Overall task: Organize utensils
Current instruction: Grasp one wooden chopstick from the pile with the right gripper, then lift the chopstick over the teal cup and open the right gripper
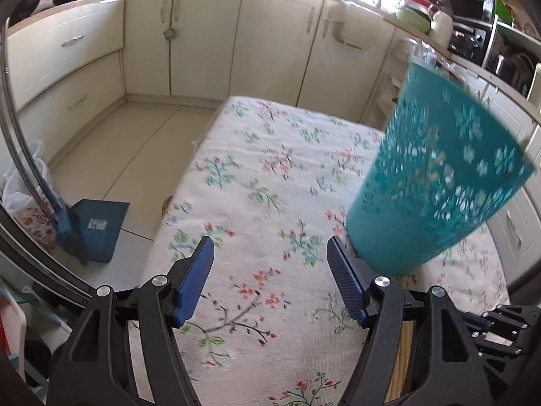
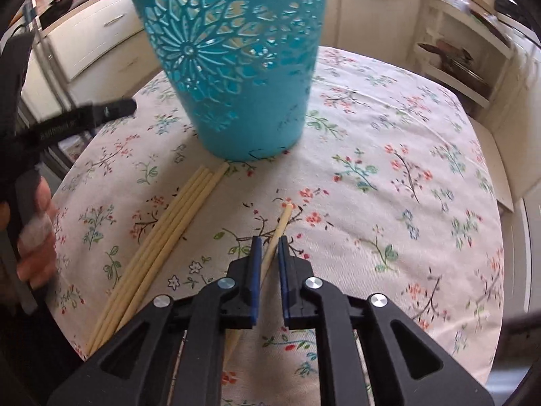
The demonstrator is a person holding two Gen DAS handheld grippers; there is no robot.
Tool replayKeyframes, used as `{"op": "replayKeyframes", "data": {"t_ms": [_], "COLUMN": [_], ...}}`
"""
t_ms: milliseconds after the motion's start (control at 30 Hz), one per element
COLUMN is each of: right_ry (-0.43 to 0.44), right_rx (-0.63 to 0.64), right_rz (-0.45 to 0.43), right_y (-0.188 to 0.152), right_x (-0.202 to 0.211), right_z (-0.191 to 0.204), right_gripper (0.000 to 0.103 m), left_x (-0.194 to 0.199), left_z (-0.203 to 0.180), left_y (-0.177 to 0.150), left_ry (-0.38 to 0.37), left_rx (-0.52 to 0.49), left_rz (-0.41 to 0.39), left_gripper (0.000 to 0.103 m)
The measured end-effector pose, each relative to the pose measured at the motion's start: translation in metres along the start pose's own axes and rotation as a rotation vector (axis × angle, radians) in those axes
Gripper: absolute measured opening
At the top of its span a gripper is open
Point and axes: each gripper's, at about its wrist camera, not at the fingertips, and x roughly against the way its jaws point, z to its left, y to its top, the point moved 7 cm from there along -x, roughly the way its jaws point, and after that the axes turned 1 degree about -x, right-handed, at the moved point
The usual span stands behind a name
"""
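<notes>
Pinching one chopstick at lower centre, the right hand-held gripper separates it from the bundle lying left of it on the table, below the holder (teal, perforated). Left hand-held gripper stands released, empty.

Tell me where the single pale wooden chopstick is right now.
In the right wrist view the single pale wooden chopstick sits low and central, between the blue pads of the right hand-held gripper, right of the loose chopstick bundle and below the teal perforated plastic holder.

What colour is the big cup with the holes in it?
The utensil holder is teal, with cut-out flower patterns. The right wrist view shows it best.
</notes>
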Motion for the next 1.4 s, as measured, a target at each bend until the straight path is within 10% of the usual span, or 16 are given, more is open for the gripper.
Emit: {"op": "replayKeyframes", "data": {"t_ms": [267,900,1400], "right_ry": [-0.028,0.445,0.161], "right_rx": [-0.126,-0.333,-0.358], "right_rz": [-0.097,-0.434,-0.754], "right_y": [-0.011,0.066,0.228], "right_x": [0.007,0.153,0.16], "right_z": [-0.001,0.001,-0.009], "right_gripper": [0.007,0.006,0.006], "left_x": [-0.009,-0.015,-0.017], "left_z": [-0.022,-0.026,-0.027], "left_y": [-0.009,-0.015,-0.015], "left_ry": [0.022,0.061,0.048], "left_rx": [-0.114,-0.158,-0.158], "left_rz": [0.015,0.064,0.067], "left_gripper": [0.074,0.084,0.085]}}
